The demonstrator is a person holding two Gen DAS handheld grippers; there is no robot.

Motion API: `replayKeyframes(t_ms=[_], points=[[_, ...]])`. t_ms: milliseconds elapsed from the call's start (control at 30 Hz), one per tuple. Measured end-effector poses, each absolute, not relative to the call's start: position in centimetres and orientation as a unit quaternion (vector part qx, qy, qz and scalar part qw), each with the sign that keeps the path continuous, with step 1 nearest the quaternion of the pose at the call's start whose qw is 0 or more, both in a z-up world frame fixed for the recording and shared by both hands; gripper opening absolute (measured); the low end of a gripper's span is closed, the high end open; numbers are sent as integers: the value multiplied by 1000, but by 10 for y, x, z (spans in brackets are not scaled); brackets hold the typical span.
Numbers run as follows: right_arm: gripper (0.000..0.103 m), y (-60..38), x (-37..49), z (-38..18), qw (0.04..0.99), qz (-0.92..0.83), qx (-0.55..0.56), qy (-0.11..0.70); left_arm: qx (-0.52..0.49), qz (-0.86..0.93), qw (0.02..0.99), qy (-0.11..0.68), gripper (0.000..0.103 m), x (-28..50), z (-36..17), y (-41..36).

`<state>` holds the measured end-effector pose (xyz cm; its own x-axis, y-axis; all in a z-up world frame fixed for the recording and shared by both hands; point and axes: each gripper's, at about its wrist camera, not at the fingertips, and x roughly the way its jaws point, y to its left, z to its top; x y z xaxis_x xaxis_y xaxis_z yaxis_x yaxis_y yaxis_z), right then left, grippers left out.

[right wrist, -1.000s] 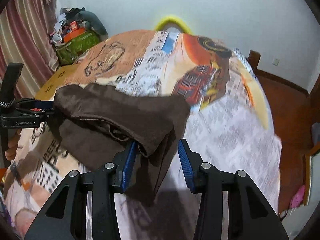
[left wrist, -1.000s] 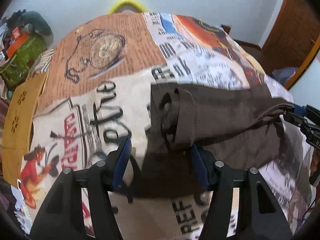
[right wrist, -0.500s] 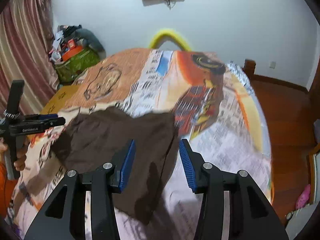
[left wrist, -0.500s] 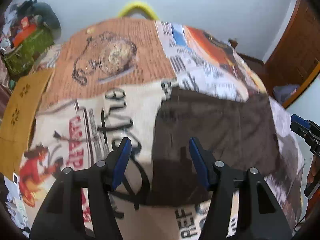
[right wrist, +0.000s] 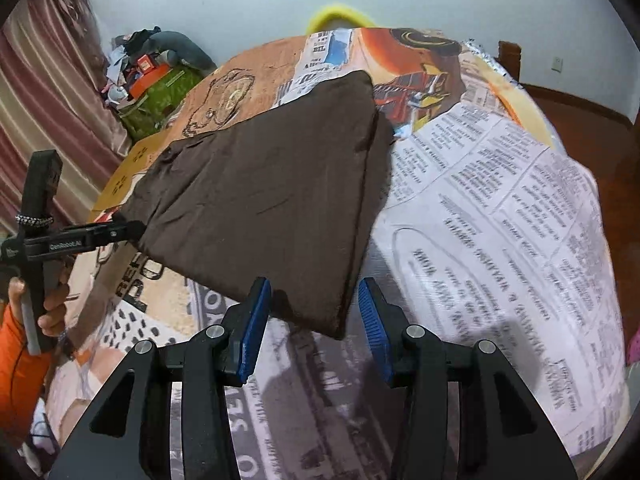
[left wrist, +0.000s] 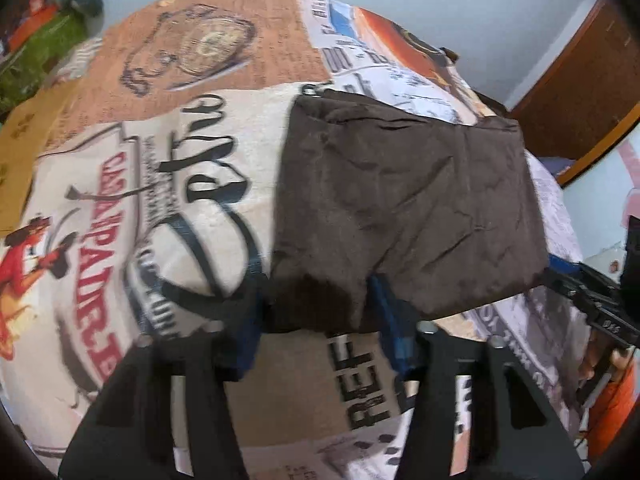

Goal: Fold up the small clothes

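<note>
A dark brown garment (left wrist: 400, 200) (right wrist: 260, 200) lies folded into a flat rectangle on the printed bed cover (left wrist: 160, 200) (right wrist: 500, 220). My left gripper (left wrist: 320, 320) sits low at its near left corner. Its jaws are closing with the cloth edge between the blue pads (left wrist: 394, 328); no firm pinch shows. In the right wrist view the left gripper (right wrist: 128, 234) touches that same corner. My right gripper (right wrist: 314, 320) is open around the near right corner, and a gap shows on both sides of the cloth. From the left wrist it appears as the right gripper (left wrist: 576, 292) at the cloth's right edge.
A flat cardboard piece (right wrist: 124, 168) lies at the bed's left side. Bags and clutter (right wrist: 160, 76) pile up by the striped curtain (right wrist: 48, 100). A yellow curved frame (right wrist: 340, 16) stands at the far end. A wooden door (left wrist: 580, 92) is on the right. An orange sleeve (right wrist: 20, 368) holds the left tool.
A second ago the garment hung half folded between the grippers, then it lay flat with both drawn back. Now both have come forward and down to its near edge, the left jaws narrower.
</note>
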<state>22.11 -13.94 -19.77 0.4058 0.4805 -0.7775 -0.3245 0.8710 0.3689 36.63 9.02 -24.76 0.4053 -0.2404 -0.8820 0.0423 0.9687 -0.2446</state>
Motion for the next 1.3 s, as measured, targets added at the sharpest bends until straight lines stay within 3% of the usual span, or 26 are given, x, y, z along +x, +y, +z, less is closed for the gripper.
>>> replayKeyframes(t_ms=[100,133,167,233,500,600,733,800,867,1000,1300], points=[[42,-132,227,-200,834,245,78,488,-104,-91,830,540,25,373,-251,88],[37,-131,227,-201,834,244,79,488,-110,-94,830,539,21,373,-251,88],[31,-130,228,-202,836,242,77,487,-112,-94,830,538,20,372,-251,88],[9,-130,228,-202,840,233,70,486,-115,-98,832,534,14,368,-248,88],[7,-149,206,-198,836,236,78,489,-111,-126,819,548,12,328,-238,75],[7,-159,195,-197,835,229,78,494,-98,-136,814,557,14,308,-237,65],[7,-170,186,-195,839,212,69,497,-71,-116,820,556,35,292,-231,66],[7,-177,183,-192,840,210,81,494,-74,-106,823,553,39,291,-227,73],[13,-181,184,-186,843,207,85,490,-82,-97,827,548,39,293,-222,83],[40,-180,188,-175,856,201,82,469,-88,-83,834,538,42,304,-214,91],[41,-156,226,-184,856,210,77,466,-100,-76,826,549,43,357,-235,95]])
